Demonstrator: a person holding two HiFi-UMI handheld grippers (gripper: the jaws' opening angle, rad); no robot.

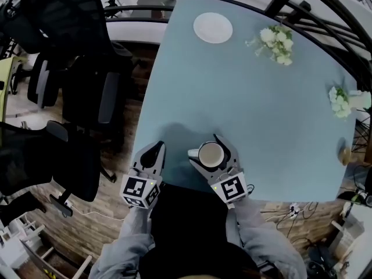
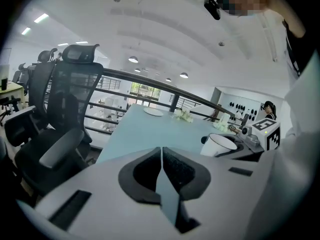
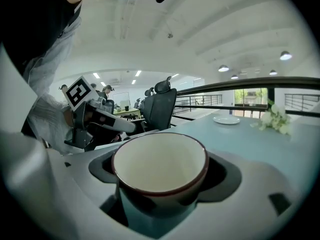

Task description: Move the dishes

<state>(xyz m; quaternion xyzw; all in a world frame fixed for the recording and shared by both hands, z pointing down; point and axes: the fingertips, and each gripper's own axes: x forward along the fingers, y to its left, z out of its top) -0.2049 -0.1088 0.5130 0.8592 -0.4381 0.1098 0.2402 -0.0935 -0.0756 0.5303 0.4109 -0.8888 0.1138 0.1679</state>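
Note:
A white cup (image 1: 210,154) with a dark red rim (image 3: 160,159) sits between the jaws of my right gripper (image 1: 209,149), which is shut on it near the front edge of the pale blue table (image 1: 244,86). Its handle sticks out to the left. From the left gripper view the same cup (image 2: 219,145) shows at the right. My left gripper (image 1: 156,151) hovers over the table's front left corner, its dark pads (image 2: 172,169) closed together on nothing. A white plate (image 1: 213,27) lies at the far end of the table.
Two bunches of white flowers (image 1: 276,42) (image 1: 340,100) lie at the far right and right edge. A small brown object (image 1: 346,154) sits at the right edge. Black office chairs (image 1: 87,86) stand left of the table. A dark railing (image 1: 314,4) runs behind it.

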